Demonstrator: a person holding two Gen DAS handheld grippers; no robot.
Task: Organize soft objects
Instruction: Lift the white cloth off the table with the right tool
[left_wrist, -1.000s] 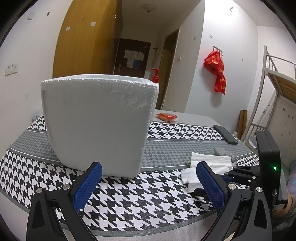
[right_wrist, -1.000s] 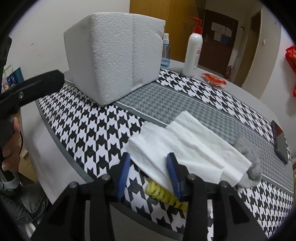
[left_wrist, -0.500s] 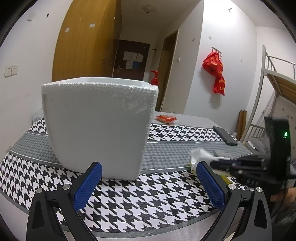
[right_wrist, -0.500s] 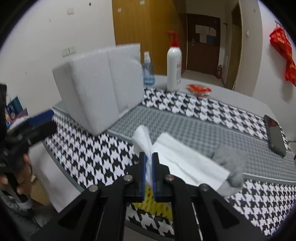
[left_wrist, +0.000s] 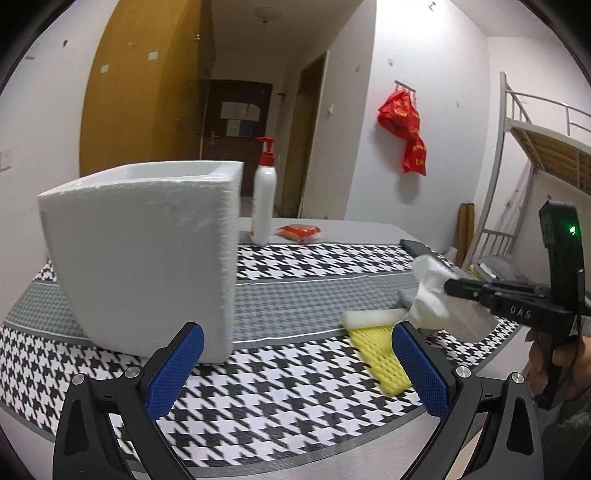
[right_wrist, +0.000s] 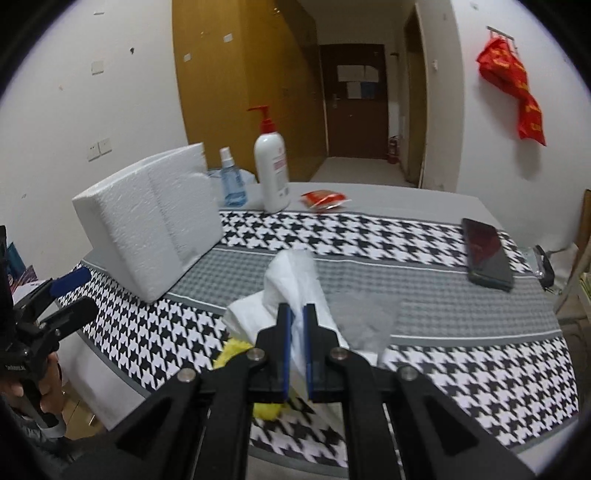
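My right gripper (right_wrist: 296, 314) is shut on a white paper towel (right_wrist: 291, 280) and holds it lifted above the table; the same towel (left_wrist: 436, 295) hangs from it in the left wrist view. A yellow foam net (left_wrist: 380, 350) lies on the houndstooth cloth below it, with a white foam roll (left_wrist: 369, 316) at its far end. A grey cloth (right_wrist: 364, 317) lies beside them. A white styrofoam box (left_wrist: 144, 251) stands open-topped at the left. My left gripper (left_wrist: 295, 365) is open and empty, low in front of the box.
A white pump bottle (right_wrist: 271, 173), a blue spray bottle (right_wrist: 231, 181) and a red packet (right_wrist: 325, 197) stand at the table's far side. A black phone (right_wrist: 485, 254) lies at the right. A bunk bed frame (left_wrist: 517, 184) stands beyond the table's right end.
My right gripper closed on the paper towel and lifted it off the table, uncovering the yellow foam net. My left gripper rose and turned a little to the right, staying open.
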